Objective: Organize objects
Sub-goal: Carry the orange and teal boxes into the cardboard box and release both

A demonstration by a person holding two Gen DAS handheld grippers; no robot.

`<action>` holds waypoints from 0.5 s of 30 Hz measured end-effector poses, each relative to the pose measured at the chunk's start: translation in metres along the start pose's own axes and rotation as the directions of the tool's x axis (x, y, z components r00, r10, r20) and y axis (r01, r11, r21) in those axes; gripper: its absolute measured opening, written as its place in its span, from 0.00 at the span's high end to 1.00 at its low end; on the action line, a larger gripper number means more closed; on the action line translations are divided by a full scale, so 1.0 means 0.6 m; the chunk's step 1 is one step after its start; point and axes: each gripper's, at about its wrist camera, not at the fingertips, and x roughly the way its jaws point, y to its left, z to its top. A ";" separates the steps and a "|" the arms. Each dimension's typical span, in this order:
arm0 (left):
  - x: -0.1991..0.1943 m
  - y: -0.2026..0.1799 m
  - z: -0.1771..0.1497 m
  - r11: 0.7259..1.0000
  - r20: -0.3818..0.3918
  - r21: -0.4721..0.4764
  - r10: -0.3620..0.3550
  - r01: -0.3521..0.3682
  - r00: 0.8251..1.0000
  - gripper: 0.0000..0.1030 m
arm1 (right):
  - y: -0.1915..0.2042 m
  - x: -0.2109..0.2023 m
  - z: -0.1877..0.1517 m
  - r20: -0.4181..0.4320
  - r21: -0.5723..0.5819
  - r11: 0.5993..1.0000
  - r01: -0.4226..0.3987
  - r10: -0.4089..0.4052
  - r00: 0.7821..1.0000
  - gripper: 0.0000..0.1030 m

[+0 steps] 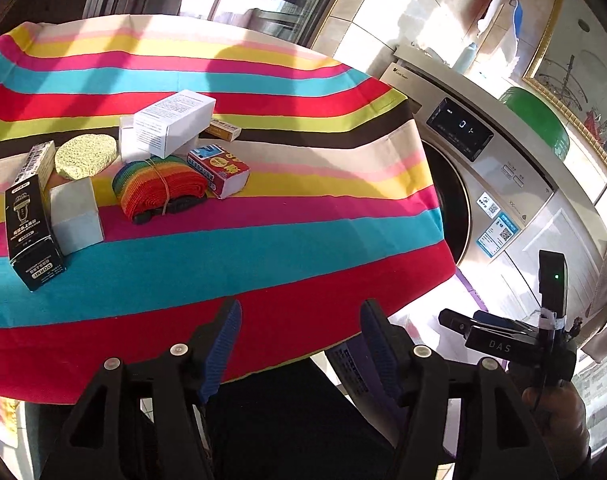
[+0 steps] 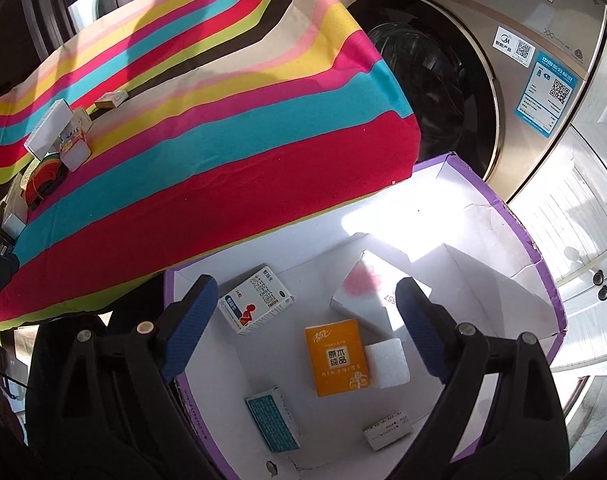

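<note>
On the striped cloth-covered desk (image 1: 263, 240), seen from the left wrist camera, a tall black printed carton (image 1: 31, 232) stands at the far left with a plain white block (image 1: 77, 216) just beside it and a round pale-green sponge (image 1: 85, 157) behind. Next comes a rainbow woven strap bundle (image 1: 159, 188), tied with a thin band, then a large white cardboard box (image 1: 175, 122) leaning across smaller boxes, and a red-and-blue printed pack (image 1: 219, 172) touching the bundle's right side. Nearer the lens, the left gripper (image 1: 299, 340) hovers over the desk's near edge, released, jaws wide with nothing between them. Beside the desk sits a purple-rimmed white cardboard bin (image 2: 543, 280) holding an orange tissue packet (image 2: 337, 356) and several small boxes; above it the right gripper (image 2: 303, 328) hangs released, jaws spread. A silver front-loading washing machine (image 2: 503, 80) stands behind.
</note>
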 end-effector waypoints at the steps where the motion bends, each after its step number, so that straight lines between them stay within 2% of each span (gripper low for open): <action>1: -0.009 0.013 0.001 1.000 0.020 -0.017 0.027 -0.026 0.999 0.39 | 0.003 0.000 0.001 -0.001 -0.003 1.000 -0.002 0.002 1.000 0.10; 3: -0.028 0.039 0.003 0.995 0.061 -0.059 0.087 -0.084 0.994 0.39 | 0.008 0.000 0.001 0.000 -0.009 1.000 -0.005 0.005 1.000 0.10; 7: -0.058 0.097 0.007 0.966 0.110 -0.158 0.222 -0.203 0.969 0.39 | 0.017 0.000 0.003 -0.001 -0.020 1.000 -0.009 0.009 1.000 0.09; 11: -0.077 0.156 0.009 0.927 0.117 -0.262 0.305 -0.267 0.945 0.39 | 0.024 0.002 0.006 -0.007 -0.029 0.999 -0.019 0.018 1.000 0.09; 15: -0.077 0.191 0.009 0.898 0.090 -0.302 0.360 -0.319 0.928 0.39 | 0.031 0.001 0.007 -0.006 -0.039 0.999 -0.021 0.021 1.000 0.09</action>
